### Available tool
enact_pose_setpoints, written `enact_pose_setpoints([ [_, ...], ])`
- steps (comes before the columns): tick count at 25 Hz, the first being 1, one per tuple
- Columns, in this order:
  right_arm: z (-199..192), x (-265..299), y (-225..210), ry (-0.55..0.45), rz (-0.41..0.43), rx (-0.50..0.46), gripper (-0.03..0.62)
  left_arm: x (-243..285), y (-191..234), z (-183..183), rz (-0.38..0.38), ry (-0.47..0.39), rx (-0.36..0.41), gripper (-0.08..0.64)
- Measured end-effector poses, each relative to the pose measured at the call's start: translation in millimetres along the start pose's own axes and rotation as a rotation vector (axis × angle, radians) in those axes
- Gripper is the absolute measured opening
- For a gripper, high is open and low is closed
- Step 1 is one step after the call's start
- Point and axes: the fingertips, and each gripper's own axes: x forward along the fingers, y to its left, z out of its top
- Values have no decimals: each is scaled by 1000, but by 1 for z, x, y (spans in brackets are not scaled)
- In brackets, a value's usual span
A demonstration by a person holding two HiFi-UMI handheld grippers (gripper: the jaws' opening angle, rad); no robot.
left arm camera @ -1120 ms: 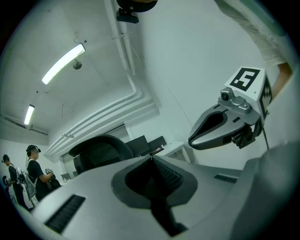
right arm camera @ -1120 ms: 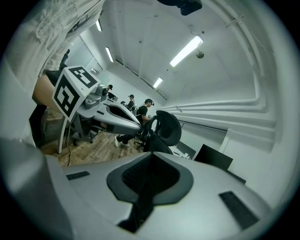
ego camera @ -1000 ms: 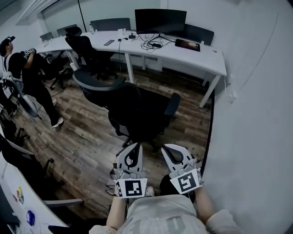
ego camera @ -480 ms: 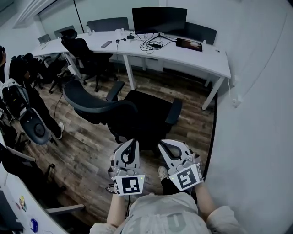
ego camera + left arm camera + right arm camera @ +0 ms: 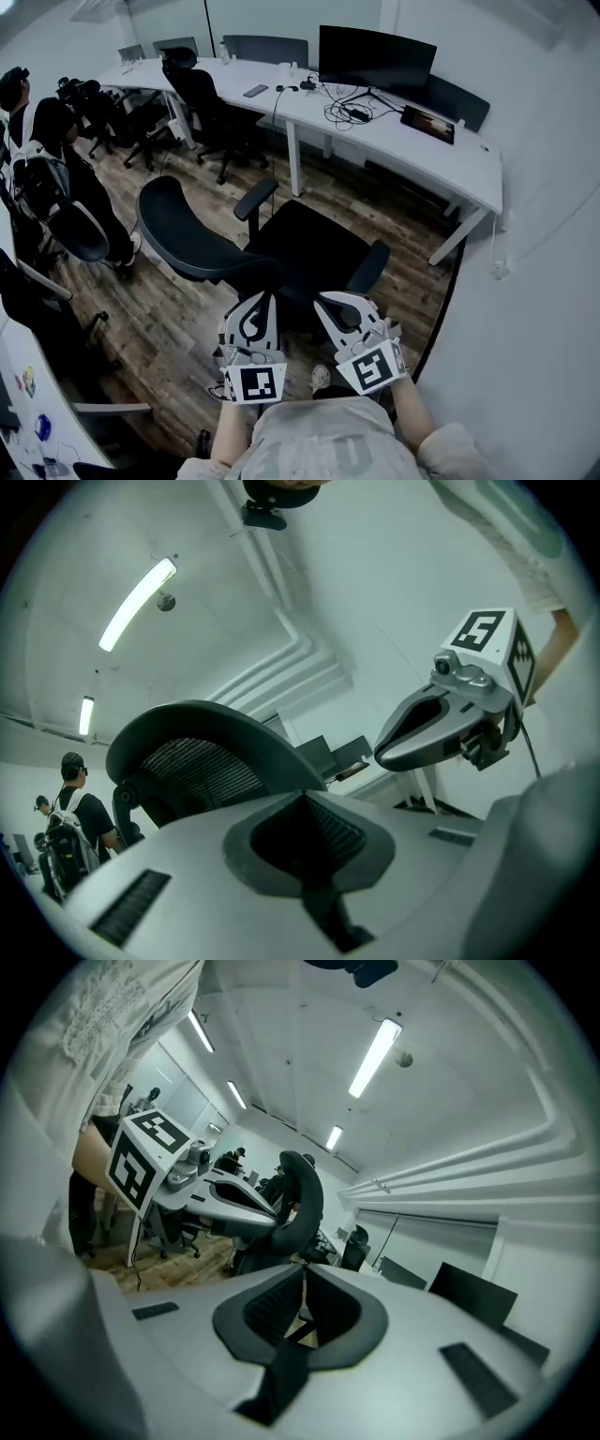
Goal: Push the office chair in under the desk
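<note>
Head view, items listed left to right.

1. Person [image 5: 42,155]: stands at the far left edge in dark clothing, with a backpack [image 5: 37,183] on the back.
2. Spare chairs [image 5: 202,98]: dark, drawn up at the left stretch of the desk.
3. Office chair [image 5: 281,248]: black, standing on the wood floor [image 5: 169,309] out in front of the desk, not under it. The backrest [image 5: 192,234] is swung to the left, the seat [image 5: 309,244] lies toward the desk, and there is one armrest at each side.
4. Left gripper [image 5: 261,302]: held low and pointing at the chair, its tip at the chair's near edge beside the backrest (contact cannot be confirmed). The jaws are pressed together with nothing between them. In the left gripper view the mesh backrest [image 5: 202,757] looms close beyond the tips.
5. Right gripper [image 5: 330,306]: just beside the left one, its tip at the seat's near edge. Its jaws are likewise closed and empty.
6. Desk [image 5: 459,164]: white and long, running along the back toward the right. It carries a monitor [image 5: 375,58], loose cables [image 5: 347,111] and a tablet [image 5: 427,123].
7. Wall [image 5: 544,281]: white, at the right.
</note>
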Motion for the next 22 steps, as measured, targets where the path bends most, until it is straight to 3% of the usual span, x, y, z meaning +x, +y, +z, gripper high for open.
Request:
enact_pose_setpoints([
  [6,3,23,-13,-45,99,-2,21,13,16,-7,79,40,5,15],
  [9,10,32,-7,-46,145,-11,21,12,19,-14,96,68,-32,15],
  [13,8,45,1,-58,154,41,21,12,21,-15,81,54,-36,15],
  [17,11,48,5,-32,190,32,21,12,22,-16,48,52,-31,15],
  [22,13,53,7,-50,251,98,25,9,36,-6,100,17,-26,17],
])
